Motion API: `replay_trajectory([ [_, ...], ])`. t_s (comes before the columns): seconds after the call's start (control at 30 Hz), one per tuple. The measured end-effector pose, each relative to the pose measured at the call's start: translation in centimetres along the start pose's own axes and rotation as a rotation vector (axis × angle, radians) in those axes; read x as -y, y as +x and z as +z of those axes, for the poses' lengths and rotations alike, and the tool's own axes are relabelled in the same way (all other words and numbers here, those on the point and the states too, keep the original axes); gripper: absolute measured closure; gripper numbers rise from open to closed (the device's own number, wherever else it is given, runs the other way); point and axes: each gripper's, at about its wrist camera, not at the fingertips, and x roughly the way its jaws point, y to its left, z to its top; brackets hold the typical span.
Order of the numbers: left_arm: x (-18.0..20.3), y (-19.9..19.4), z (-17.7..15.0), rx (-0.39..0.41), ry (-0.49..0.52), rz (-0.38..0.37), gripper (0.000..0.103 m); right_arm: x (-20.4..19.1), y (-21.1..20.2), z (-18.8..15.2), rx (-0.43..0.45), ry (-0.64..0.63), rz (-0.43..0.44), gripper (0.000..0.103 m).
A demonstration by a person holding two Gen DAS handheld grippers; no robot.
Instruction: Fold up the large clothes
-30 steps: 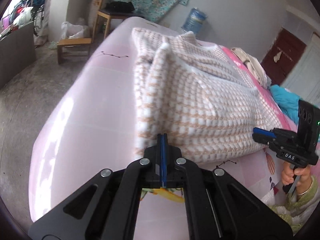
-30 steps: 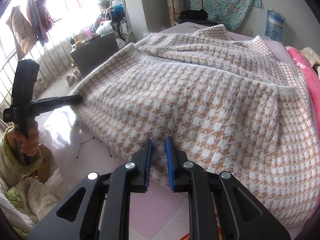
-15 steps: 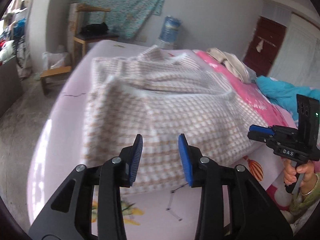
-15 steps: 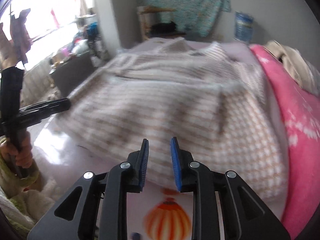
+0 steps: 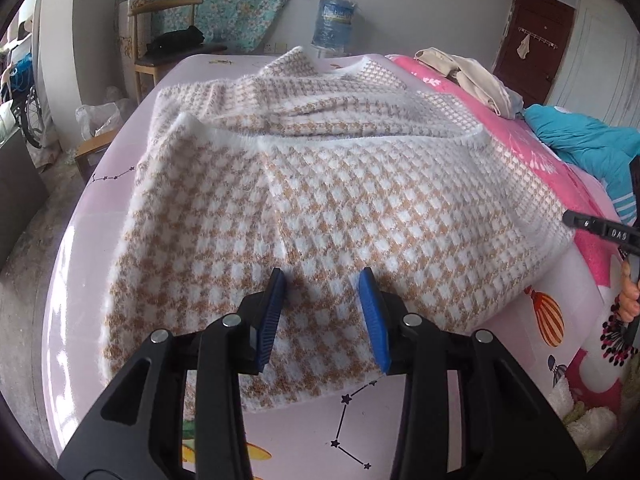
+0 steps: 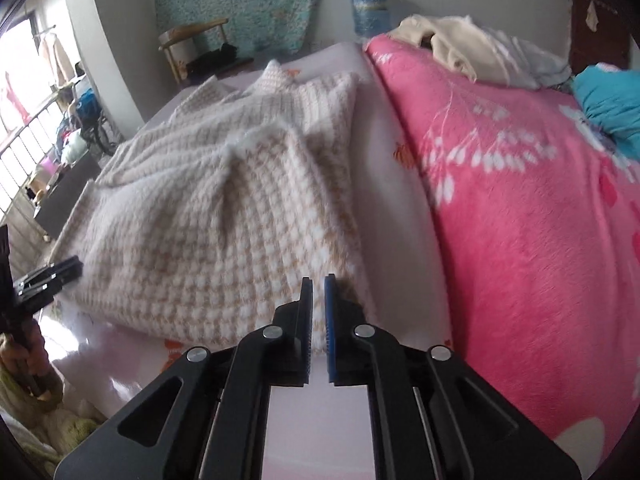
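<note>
A cream-and-tan checked sweater (image 5: 340, 200) lies spread on the bed, its lower part folded up over the chest. My left gripper (image 5: 322, 276) stands open just above the near folded edge, with nothing between its pads. In the right wrist view the sweater (image 6: 224, 216) fills the left half. My right gripper (image 6: 318, 280) is at the sweater's near right corner, its jaws closing to a thin slit. The fabric behind the slit lies flat and no cloth is visibly pinched. Each view shows the other gripper at the sweater's side: the right gripper (image 5: 576, 220) and the left gripper (image 6: 74, 266).
The pale pink sheet (image 5: 92, 240) runs to the bed's left edge. A bright pink blanket (image 6: 520, 200) covers the bed to the right of the sweater, with cream clothes (image 6: 460, 48) and a blue garment (image 6: 608, 100) on it. A wooden chair (image 5: 160, 40) and a water bottle (image 5: 334, 20) stand by the far wall.
My left jaws were shut at the sweater's edge and have opened. Both grippers swung to the right along the near edge. The right jaws narrowed to a slit.
</note>
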Motion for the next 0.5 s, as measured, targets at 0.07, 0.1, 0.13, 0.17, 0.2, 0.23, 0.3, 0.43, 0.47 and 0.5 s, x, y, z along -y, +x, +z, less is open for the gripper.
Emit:
replay_trajectory([
  [0.07,-0.1,0.0,0.2,0.0,-0.005,0.001,0.065,-1.0,-0.7,1.3,0.027,-0.015,-0.009,0.092],
  [0.1,-0.3,-0.2,0.4,0.006,-0.012,0.003,0.065,-1.5,-0.9,1.8,0.035,-0.024,-0.011,0.09],
  [0.13,-0.3,-0.2,0.7,0.011,-0.015,0.003,0.065,-2.2,-0.8,2.4,0.043,-0.034,-0.012,0.083],
  [0.17,-0.5,-0.3,1.0,0.018,-0.023,-0.003,0.065,-3.2,-0.6,3.0,0.055,-0.055,-0.011,0.072],
  [0.2,-0.8,-0.2,1.4,0.022,-0.038,-0.014,0.064,-3.8,-0.5,3.4,0.065,-0.071,-0.013,0.066],
  [0.23,-1.0,-0.1,1.8,0.022,-0.048,-0.017,0.064,-4.6,-0.1,3.7,0.076,-0.093,-0.021,0.059],
  [0.3,-1.5,0.5,2.7,0.014,-0.064,0.008,0.064,-6.0,1.4,4.2,0.073,-0.135,-0.046,0.057],
  [0.43,-2.7,2.1,3.9,-0.015,-0.09,0.077,0.064,-5.2,5.4,4.3,-0.022,-0.093,-0.083,0.057],
  [0.47,-3.0,2.5,3.9,-0.03,-0.102,0.09,0.064,-4.5,6.6,4.1,-0.071,-0.071,-0.112,0.058],
  [0.5,-3.4,2.8,4.0,-0.035,-0.117,0.088,0.064,-4.0,7.1,4.0,-0.092,-0.055,-0.099,0.058],
])
